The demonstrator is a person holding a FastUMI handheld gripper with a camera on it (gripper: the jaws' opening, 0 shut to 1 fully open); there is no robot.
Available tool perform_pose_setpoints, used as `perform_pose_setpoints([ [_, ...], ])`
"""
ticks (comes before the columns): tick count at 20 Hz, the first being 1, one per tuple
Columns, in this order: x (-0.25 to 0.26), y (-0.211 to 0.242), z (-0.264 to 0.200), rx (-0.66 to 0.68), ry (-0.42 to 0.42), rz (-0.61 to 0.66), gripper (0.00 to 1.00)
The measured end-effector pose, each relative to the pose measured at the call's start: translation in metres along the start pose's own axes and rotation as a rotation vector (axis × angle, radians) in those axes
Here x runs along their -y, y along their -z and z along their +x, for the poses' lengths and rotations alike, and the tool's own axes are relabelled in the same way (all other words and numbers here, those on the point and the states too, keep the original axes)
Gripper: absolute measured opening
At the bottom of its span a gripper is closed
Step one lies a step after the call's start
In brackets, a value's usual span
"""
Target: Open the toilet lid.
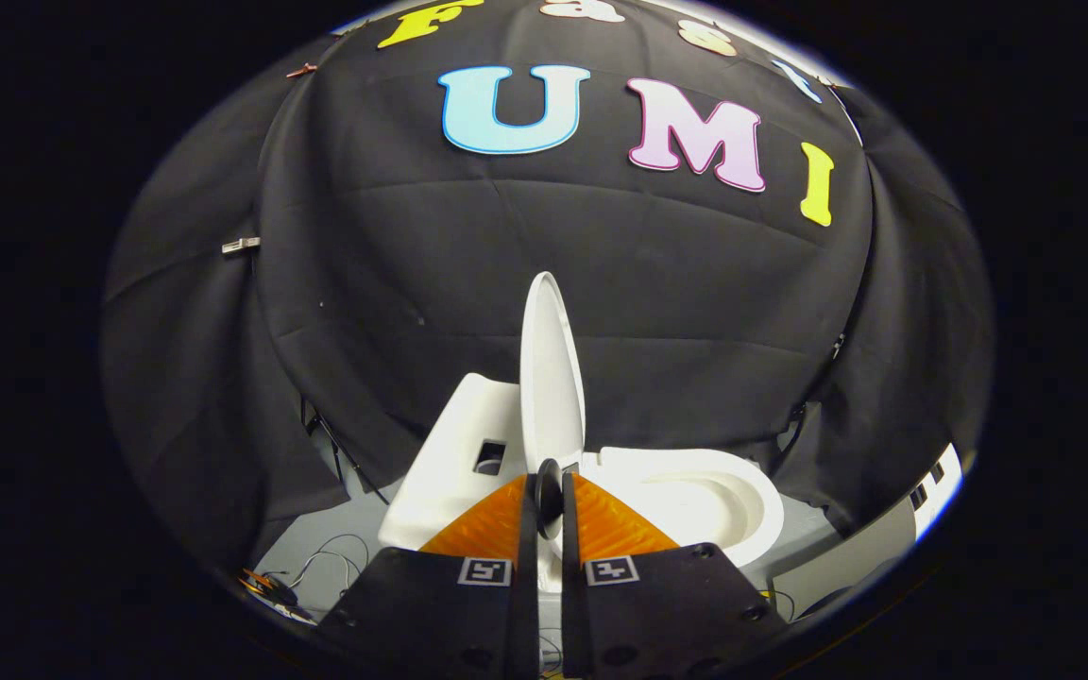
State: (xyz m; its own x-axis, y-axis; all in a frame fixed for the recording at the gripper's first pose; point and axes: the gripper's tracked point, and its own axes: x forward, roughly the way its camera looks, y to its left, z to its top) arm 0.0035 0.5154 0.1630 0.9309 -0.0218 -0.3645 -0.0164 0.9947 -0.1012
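Staged recording booth, not a real bathroom: black cloth wall [393, 283] clipped up behind a lone white toilet [695, 501], loose cables [317, 567] on grey floor [336, 538].

My gripper [549, 491] hides the near edge of the toilet [695, 501] bowl and the foot of the raised lid [552, 378], so I cannot tell whether my close-set fingers touch the lid. The tank [454, 453] is partly behind the lid, and the wires [317, 567] on the floor are too small to make out
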Motion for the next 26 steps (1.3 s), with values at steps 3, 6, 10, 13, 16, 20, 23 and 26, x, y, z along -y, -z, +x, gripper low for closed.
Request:
perform_pose_setpoints([
  [3,0.003,-0.005,-0.004,0.02,-0.001,-0.002,0.16],
  [6,0.004,-0.005,-0.002,0.025,-0.007,0.0,0.18],
  [10,0.004,-0.001,-0.003,0.011,-0.033,-0.008,0.46],
  [13,0.006,0.001,0.0,0.029,-0.046,-0.019,0.86],
  [16,0.004,0.002,0.0,0.036,-0.063,-0.025,0.91],
  [20,0.0,0.003,-0.005,0.047,-0.095,-0.044,1.0],
  [23,-0.004,-0.004,-0.013,0.073,-0.15,-0.022,0.99],
  [26,0.006,-0.019,-0.023,0.118,-0.179,-0.02,0.99],
])
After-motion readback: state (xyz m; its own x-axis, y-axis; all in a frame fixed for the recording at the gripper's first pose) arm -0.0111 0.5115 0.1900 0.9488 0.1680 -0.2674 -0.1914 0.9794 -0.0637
